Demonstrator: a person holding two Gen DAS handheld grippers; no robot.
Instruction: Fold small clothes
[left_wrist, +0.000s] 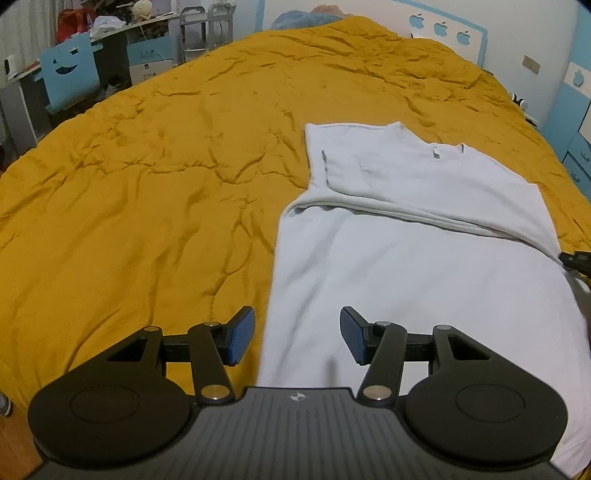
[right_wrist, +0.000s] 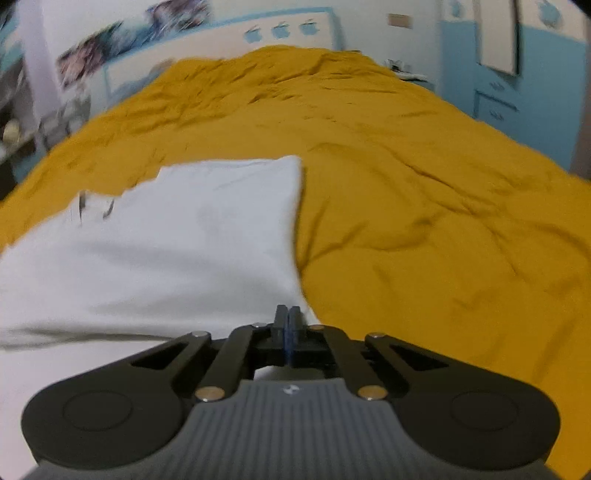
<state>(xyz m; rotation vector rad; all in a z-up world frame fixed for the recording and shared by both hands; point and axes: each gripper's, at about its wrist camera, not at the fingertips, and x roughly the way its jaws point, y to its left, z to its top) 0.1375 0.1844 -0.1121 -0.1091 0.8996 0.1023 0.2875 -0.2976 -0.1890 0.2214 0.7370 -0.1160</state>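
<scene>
Mid-fold: the right tool (right_wrist: 287, 325) was clenched at the white shirt's (left_wrist: 406, 266) right edge, whether pinching cloth unclear; the left tool (left_wrist: 297, 334) hung released over its near-left edge, and should next grip there.

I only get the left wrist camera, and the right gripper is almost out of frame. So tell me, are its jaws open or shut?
Observer: Shut. In the right wrist view the right gripper has its jaws pressed together.
Operator: Has it caught the shirt?
Observer: Cannot tell. Its tips sit at the near right edge of the white shirt, but no fabric shows between them.
Operator: Anything lying to the right of the shirt?
Observer: Only the wrinkled orange bedcover shows there.
</scene>
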